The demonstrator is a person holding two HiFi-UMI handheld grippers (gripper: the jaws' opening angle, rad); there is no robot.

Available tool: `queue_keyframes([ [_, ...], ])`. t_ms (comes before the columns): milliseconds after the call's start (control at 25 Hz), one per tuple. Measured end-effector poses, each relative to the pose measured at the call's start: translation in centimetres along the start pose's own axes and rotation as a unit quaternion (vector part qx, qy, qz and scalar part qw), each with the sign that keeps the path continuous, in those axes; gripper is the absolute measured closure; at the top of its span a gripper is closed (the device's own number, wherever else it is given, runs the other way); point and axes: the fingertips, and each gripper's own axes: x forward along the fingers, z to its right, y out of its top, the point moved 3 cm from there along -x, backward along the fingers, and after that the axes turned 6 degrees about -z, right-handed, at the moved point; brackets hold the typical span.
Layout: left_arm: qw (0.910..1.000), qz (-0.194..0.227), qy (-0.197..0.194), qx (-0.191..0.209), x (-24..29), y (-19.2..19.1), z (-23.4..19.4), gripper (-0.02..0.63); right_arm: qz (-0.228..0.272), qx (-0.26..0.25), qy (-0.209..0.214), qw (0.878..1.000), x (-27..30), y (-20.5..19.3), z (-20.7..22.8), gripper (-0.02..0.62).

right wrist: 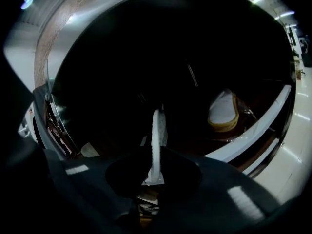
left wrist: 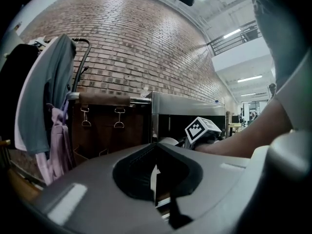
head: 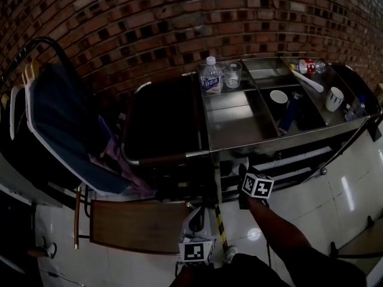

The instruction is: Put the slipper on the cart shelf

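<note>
My right gripper [head: 257,185] reaches into the dark lower shelf of the steel cart [head: 239,130]. In the right gripper view its jaws [right wrist: 156,155] are shut on a white slipper [right wrist: 156,135], held edge-on and upright above the shelf floor. A second white slipper with a tan sole rim [right wrist: 223,112] lies further in on the same shelf, behind the pale shelf rail [right wrist: 253,135]. My left gripper [head: 196,232] hangs low in front of the cart. Its jaws [left wrist: 155,179] stand together with only a thin pale sliver between them.
The cart's top trays hold a water bottle [head: 210,76], a glass [head: 232,74], two white cups [head: 278,96] and other small items. A blue bag on a frame [head: 60,124] stands at the left, a brown panel [head: 137,226] below it. A brick wall is behind.
</note>
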Motion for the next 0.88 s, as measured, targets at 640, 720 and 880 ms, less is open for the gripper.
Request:
queue_keyframes([
  [640, 0.9996, 0.010, -0.009, -0.025, 0.0, -0.2, 0.7, 0.589, -0.011, -0.108, -0.105, 0.988, 0.9, 0.5, 1.4, 0.424],
  [720, 0.9995, 0.015, -0.008, -0.026, -0.1, 0.0, 0.5, 0.589, -0.012, -0.137, -0.123, 0.983, 0.6, 0.6, 1.2, 0.388],
  [880, 0.9993, 0.008, -0.005, -0.036, -0.6, -0.2, 0.4, 0.589, -0.011, -0.204, -0.158, 0.966, 0.1, 0.1, 1.6, 0.347],
])
